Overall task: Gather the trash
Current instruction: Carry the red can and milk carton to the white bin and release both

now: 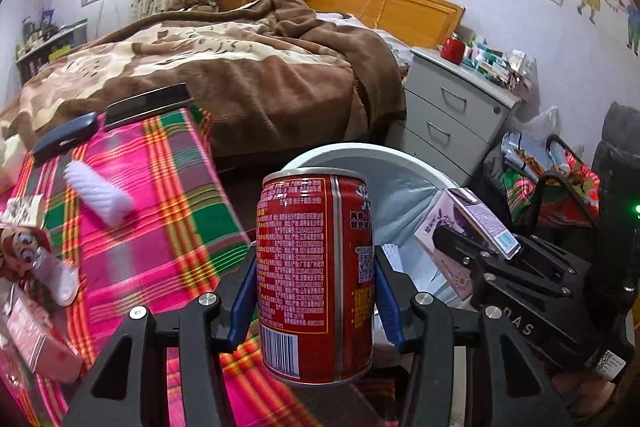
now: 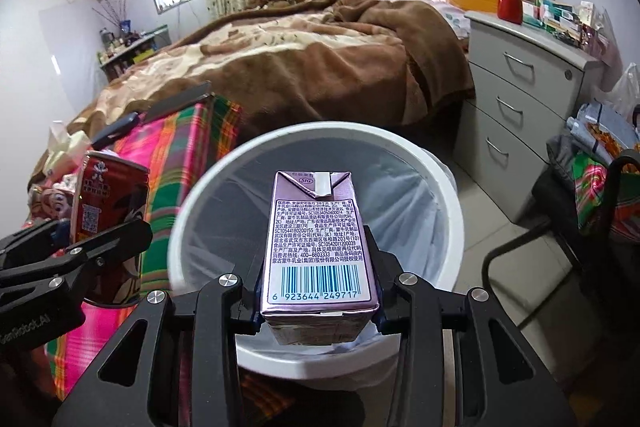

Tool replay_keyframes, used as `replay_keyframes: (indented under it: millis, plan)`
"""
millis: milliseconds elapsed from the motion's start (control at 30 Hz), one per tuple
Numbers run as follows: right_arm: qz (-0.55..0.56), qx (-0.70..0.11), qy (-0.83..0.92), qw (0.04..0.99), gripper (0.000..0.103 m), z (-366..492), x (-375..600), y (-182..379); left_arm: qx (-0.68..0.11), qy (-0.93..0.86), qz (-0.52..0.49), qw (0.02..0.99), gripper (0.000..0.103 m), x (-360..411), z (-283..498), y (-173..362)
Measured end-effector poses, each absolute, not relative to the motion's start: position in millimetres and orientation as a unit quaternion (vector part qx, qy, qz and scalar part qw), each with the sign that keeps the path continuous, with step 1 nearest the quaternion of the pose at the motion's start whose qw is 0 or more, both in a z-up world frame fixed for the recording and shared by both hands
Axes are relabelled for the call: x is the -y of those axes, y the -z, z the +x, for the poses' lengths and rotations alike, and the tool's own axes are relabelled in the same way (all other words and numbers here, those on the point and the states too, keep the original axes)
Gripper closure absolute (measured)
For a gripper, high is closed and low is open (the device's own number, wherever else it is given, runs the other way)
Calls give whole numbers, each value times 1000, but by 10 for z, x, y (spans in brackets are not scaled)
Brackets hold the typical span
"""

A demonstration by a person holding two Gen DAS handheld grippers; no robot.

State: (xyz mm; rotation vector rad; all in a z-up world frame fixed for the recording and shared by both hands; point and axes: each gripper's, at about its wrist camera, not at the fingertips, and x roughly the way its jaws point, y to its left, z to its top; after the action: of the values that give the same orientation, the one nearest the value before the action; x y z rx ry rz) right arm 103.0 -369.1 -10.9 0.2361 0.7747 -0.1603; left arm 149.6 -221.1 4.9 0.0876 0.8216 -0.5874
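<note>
My left gripper [image 1: 316, 291] is shut on a red drink can [image 1: 316, 267], held upright above the edge of the plaid-covered table, beside the white trash bin [image 1: 360, 153]. My right gripper [image 2: 318, 287] is shut on a purple milk carton [image 2: 318, 251] and holds it over the open mouth of the bin [image 2: 208, 179], which has a clear liner. The carton and right gripper also show in the left wrist view [image 1: 476, 223], and the can shows in the right wrist view [image 2: 110, 203].
The plaid cloth table [image 1: 152, 227] holds a white ribbed roll [image 1: 98, 193], a black case [image 1: 64, 139], a pink box [image 1: 36, 343] and wrappers. A bed [image 1: 240, 67], a grey drawer unit [image 2: 520, 99] and bags on a chair [image 2: 600, 195] surround the bin.
</note>
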Motion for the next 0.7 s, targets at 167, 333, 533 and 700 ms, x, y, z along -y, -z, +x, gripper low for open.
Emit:
replay_keyframes:
  millis: [167, 333, 533, 700]
  plan:
    - [114, -389, 90, 910, 63, 1049, 3796, 147, -408, 284, 42, 867, 51, 2364, 1587, 43]
    - [120, -395, 93, 906, 62, 1069, 3825, 170, -407, 284, 39, 867, 50, 2391, 1633, 73]
    - [130, -388, 94, 908, 39, 1037, 3850, 149, -402, 279, 30, 872, 36, 2344, 1650, 47]
    - [131, -379, 95, 911, 39, 1002, 3827, 84, -400, 273, 21, 875, 36, 2239, 1641, 11]
